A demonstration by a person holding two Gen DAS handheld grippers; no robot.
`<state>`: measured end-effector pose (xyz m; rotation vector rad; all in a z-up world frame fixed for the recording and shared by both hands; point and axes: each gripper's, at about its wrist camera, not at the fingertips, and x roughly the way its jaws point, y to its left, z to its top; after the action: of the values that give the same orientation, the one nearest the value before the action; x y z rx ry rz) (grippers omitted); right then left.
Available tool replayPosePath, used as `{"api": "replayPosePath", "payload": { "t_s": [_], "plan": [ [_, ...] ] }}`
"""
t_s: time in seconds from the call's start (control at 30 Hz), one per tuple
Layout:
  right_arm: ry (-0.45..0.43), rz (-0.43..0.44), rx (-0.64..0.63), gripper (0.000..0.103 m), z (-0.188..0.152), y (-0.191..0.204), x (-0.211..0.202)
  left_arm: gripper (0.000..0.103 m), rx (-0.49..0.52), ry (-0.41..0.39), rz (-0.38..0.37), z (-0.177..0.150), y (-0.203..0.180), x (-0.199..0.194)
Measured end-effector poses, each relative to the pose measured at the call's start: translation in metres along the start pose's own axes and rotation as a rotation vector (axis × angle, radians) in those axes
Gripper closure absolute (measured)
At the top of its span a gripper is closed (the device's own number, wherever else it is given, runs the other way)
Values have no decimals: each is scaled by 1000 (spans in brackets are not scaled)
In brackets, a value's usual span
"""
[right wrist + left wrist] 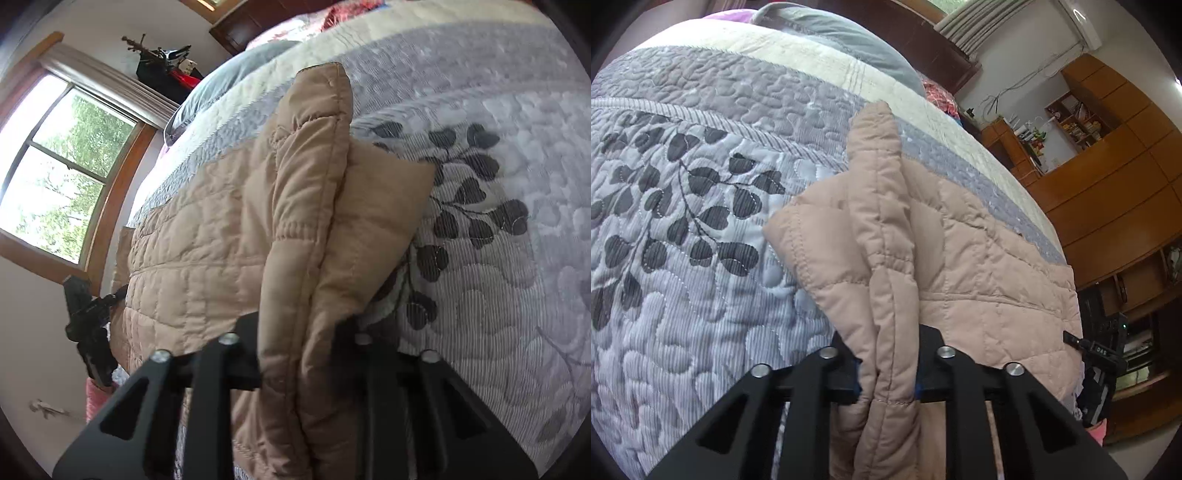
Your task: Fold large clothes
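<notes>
A beige quilted jacket [979,258] lies spread on the bed, reaching to the mattress edge. In the left wrist view a raised fold of its edge runs up between the black fingers, and my left gripper [888,354] is shut on that fold. In the right wrist view the same jacket [207,229] shows another thick fold of padded fabric standing up, and my right gripper [299,339] is shut on it. Each gripper's body also shows at the jacket's far edge in the other view. The fabric hides the pads.
The bed carries a grey quilt with dark leaf print [683,221] and a cream band, with a grey pillow [849,40] at its head. Wooden cabinets and shelves [1108,184] stand beyond one side of the bed. A window [55,166] is beyond the other.
</notes>
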<state>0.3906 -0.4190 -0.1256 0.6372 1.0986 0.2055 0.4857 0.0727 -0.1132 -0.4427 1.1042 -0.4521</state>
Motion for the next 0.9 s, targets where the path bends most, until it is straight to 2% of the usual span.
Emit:
{"api": "replayPosePath", "payload": {
  "t_s": [0.07, 0.23, 0.43, 0.6, 0.67, 0.77, 0.9],
  "plan": [
    [-15, -2, -2, 89, -3, 11, -8, 90, 18, -33, 13, -3, -12, -14],
    [-51, 60, -45, 90, -16, 41, -50, 91, 83, -92, -17, -12, -45, -63],
    [-48, 88, -129, 90, -61, 79, -98, 91, 134, -118, 14, -52, -65, -126],
    [-31, 99, -180, 90, -108, 91, -125, 90, 154, -132, 21, -103, -54, -172],
    [-18, 102, -188, 89, -125, 94, -127, 90, 162, -127, 37, -119, -47, -177],
    [24, 90, -189, 89, -152, 93, -113, 89, 149, -82, 86, -142, -29, -163],
    [68, 30, -143, 88, -169, 72, -84, 86, 154, -28, 206, -160, 1, -127]
  ]
}}
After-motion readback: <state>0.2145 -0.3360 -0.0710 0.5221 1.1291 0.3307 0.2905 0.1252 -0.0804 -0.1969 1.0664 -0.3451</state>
